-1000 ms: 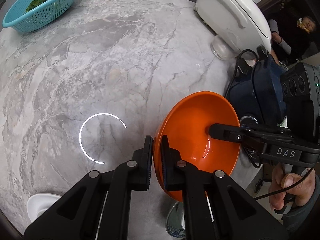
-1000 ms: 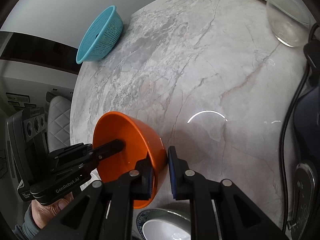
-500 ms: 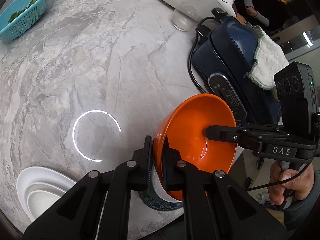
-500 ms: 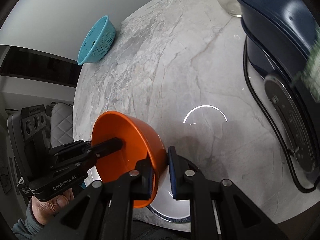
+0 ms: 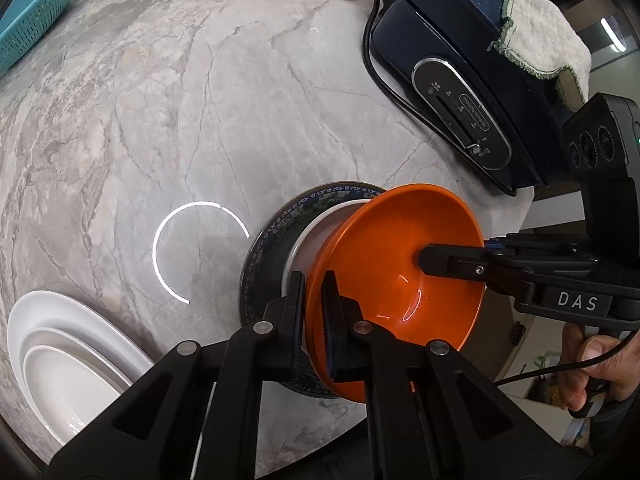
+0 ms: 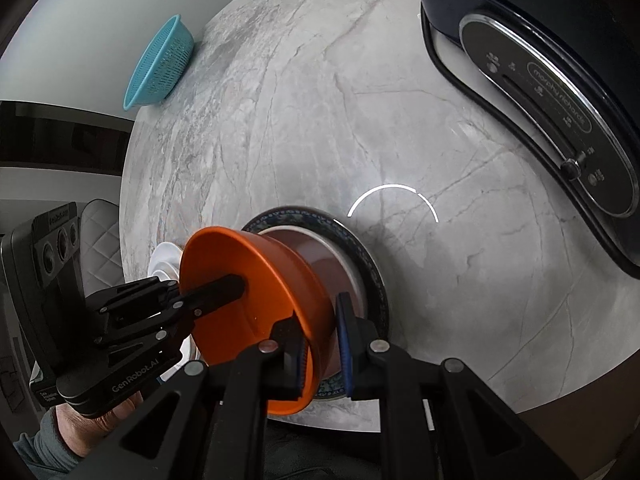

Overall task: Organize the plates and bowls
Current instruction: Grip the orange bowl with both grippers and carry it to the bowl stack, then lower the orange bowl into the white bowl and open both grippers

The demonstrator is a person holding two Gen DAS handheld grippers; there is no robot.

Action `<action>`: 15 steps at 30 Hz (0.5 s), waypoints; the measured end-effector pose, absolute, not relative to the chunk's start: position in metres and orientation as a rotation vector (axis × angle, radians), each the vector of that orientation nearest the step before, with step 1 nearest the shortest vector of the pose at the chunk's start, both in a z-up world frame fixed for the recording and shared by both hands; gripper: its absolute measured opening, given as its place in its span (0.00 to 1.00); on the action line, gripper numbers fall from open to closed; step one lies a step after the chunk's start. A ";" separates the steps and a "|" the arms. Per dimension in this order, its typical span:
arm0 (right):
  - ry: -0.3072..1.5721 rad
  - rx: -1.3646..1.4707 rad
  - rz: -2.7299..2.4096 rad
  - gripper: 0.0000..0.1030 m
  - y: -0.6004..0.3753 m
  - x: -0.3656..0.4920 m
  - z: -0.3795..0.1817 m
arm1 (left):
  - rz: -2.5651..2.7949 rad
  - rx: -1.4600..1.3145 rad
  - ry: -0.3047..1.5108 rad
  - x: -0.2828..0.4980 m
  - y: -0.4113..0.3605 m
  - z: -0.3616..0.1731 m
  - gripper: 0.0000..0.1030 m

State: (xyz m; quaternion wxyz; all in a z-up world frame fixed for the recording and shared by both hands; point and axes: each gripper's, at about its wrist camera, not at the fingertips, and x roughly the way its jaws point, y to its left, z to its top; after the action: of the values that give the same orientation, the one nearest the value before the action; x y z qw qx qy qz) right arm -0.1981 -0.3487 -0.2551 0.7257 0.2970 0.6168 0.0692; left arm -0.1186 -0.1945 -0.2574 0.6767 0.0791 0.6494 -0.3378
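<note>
The left gripper (image 5: 313, 312), marked "GenRobot.AI", and the right gripper (image 6: 322, 340), marked "DAS", each clench opposite rim walls of one glossy orange plastic bowl (image 5: 404, 264), its wall pinched between nearly closed jaws. The tilted bowl hangs over a blue-patterned ceramic plate (image 5: 316, 200) on the grey marble table (image 5: 180, 100). Nearby sits a navy "morphy richards" cooker (image 5: 460, 80).

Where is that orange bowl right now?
In both wrist views the orange bowl sits low and central, clamped by both grippers above the blue-patterned plate near the table's front edge.
</note>
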 end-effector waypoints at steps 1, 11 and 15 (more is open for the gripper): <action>1.362 0.651 0.152 0.15 -0.348 -0.198 -0.256 | -0.759 0.179 1.461 -0.118 -0.194 -0.259 0.07; 1.373 0.587 0.150 0.14 -0.344 -0.198 -0.261 | -0.747 0.202 1.444 -0.112 -0.198 -0.269 0.07; 1.374 0.553 0.141 0.14 -0.341 -0.197 -0.258 | -0.740 0.176 1.450 -0.111 -0.197 -0.272 0.07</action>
State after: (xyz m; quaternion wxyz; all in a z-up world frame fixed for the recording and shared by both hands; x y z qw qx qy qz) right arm -0.1966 -0.3408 -0.2582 0.7357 0.2518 0.6254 0.0641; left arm -0.1109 -0.1967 -0.2715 0.6833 0.0784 0.6465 -0.3301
